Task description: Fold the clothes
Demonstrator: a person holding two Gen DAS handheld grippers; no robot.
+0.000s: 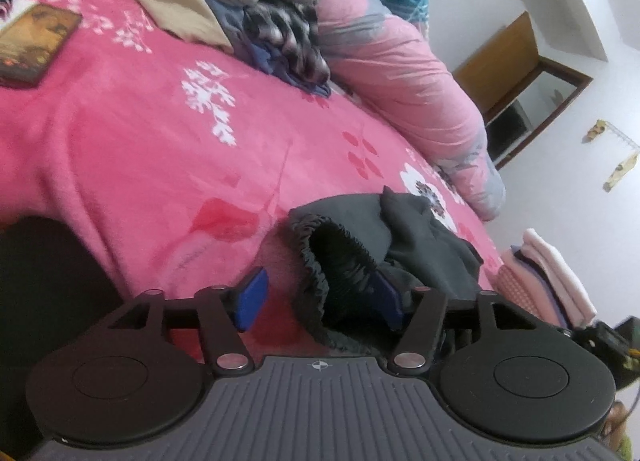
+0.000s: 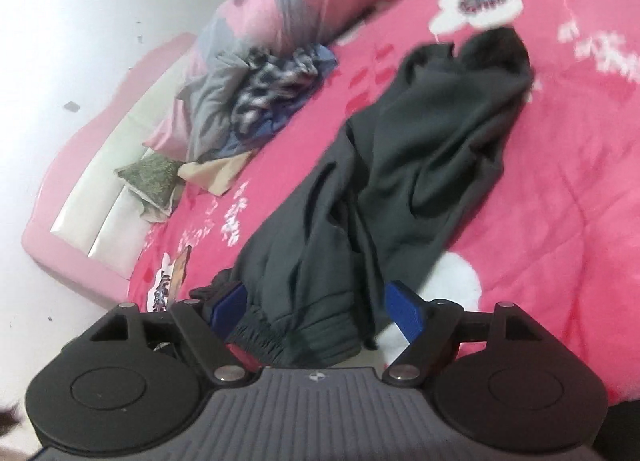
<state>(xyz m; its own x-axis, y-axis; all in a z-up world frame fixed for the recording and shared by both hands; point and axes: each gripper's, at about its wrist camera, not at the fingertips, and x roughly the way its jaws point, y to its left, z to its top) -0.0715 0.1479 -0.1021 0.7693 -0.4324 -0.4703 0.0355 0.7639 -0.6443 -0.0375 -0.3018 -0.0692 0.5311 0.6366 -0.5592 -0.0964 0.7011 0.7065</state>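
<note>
a: dark trousers [image 2: 404,165] start right at the right gripper [image 2: 320,311], waistband bunched between its blue pads [image 2: 406,307], legs running away from it across the pink bedspread [image 2: 560,165]. why laid out like that?

b: my guess is they've been stretched lengthwise so the first fold can go along the legs. the far cuffs end close to a white flower print, well beyond the fingertips.

a: is that gripper holding the cloth?

b: no. its jaws stand spread wide; the waistband sits in the gap, but neither pad presses it.

a: and the left gripper [image 1: 318,299]?

b: also spread. the elastic waistband [image 1: 320,257] lies between its fingers, leaning toward the right-hand pad [image 1: 386,295]; the other pad is clear of the cloth. whether that one pad actually touches fabric i can't tell.

a: so both ends of the waistband are let go on the bed.

b: seems so. a heap of unfolded clothes [image 1: 264,21] waits far ahead of the left gripper, a folded stack [image 1: 548,273] just off to its right.
</note>
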